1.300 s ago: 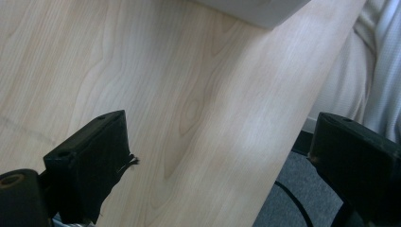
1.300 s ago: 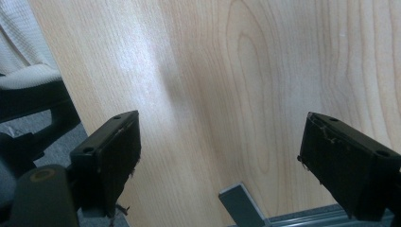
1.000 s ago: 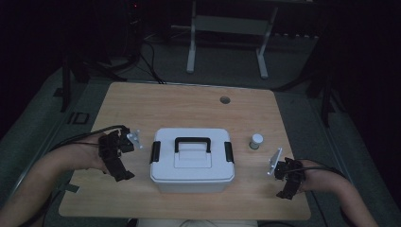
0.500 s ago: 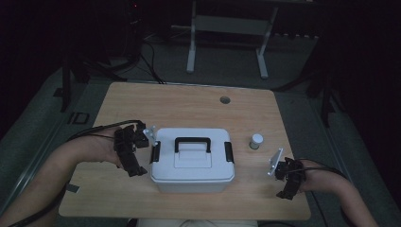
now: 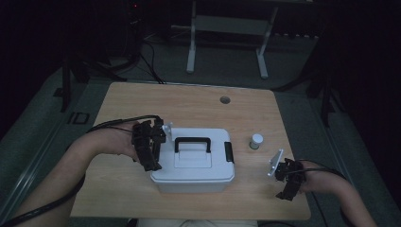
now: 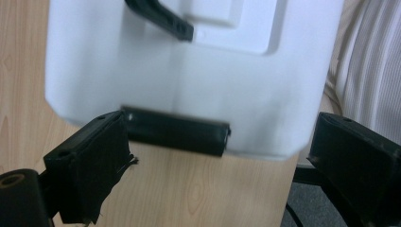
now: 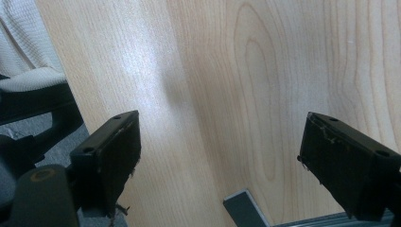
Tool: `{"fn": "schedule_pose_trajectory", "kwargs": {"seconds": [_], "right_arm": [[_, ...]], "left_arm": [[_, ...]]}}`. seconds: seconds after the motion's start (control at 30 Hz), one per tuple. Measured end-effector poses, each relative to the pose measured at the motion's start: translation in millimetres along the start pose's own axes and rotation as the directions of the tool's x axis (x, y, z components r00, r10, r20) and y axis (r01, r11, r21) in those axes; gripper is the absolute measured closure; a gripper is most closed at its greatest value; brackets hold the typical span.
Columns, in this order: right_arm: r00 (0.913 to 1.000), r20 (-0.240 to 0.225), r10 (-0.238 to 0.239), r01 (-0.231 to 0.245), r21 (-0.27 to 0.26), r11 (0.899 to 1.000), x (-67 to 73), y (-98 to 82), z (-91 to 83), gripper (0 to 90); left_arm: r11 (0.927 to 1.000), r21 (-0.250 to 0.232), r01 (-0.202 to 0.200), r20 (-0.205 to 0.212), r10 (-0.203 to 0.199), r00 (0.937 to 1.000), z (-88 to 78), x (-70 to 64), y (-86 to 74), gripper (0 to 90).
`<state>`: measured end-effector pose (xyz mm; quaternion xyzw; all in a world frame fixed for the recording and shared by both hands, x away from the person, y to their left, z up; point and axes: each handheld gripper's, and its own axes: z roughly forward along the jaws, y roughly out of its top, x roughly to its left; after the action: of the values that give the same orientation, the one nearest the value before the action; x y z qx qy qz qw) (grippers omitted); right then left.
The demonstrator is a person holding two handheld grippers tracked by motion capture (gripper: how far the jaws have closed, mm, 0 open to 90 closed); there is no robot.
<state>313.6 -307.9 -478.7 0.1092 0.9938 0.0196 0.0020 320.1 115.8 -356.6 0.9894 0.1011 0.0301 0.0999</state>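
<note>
Box: a white lidded box (image 5: 194, 161) with a black handle (image 5: 192, 141) sits mid-table, near the front edge.
Left gripper (image 5: 150, 150): right up against the box's left end, jaws spread wide, one either side of the black side latch (image 6: 175, 130), clamping nothing.
Right gripper (image 5: 288, 182): low over bare wood at the table's (image 5: 189, 101) front right corner, jaws wide apart, empty.
Small white jar (image 5: 256, 141): upright, just right of the box.

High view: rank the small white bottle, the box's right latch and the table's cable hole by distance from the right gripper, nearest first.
From the right gripper:
1. Small white bottle, just up and left of it, standing beside the box.
2. Right latch, black, on the white box's right end, farther left.
3. Cable hole, near the table's far edge.
</note>
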Motion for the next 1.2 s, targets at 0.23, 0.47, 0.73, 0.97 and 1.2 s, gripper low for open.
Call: {"fn": "schedule_pose_trajectory", "kwargs": {"seconds": [0.23,0.47,0.73,0.97,1.2], "right_arm": [[1.0000,-0.002,-0.003,0.003,0.001,1.000,0.4,0.0,2.2,13.3],[1.0000,0.004,-0.002,0.002,0.001,1.000,0.5,0.6,1.4,13.4],[1.0000,0.004,-0.008,0.008,-0.007,1.000,1.3,0.3,0.9,13.4],[0.9997,-0.006,-0.025,0.025,-0.006,1.000,2.7,0.2,1.8,14.8],[0.9993,-0.008,-0.037,0.037,-0.009,0.999,2.9,2.2,0.9,14.8]], "left_arm": [[0.9993,-0.010,-0.035,-0.005,0.035,0.9994,-1.3,1.1,17.6,5.6],[0.9971,-0.018,-0.074,-0.001,0.074,0.9972,-0.4,3.8,38.4,5.7],[0.9955,-0.015,-0.093,0.010,0.093,0.9956,5.2,7.9,56.0,6.0],[0.9913,-0.012,-0.131,-0.017,0.131,0.9913,12.0,15.1,76.5,15.4],[0.9925,-0.010,-0.122,0.011,0.122,0.9925,15.5,22.0,89.0,27.5]]}}
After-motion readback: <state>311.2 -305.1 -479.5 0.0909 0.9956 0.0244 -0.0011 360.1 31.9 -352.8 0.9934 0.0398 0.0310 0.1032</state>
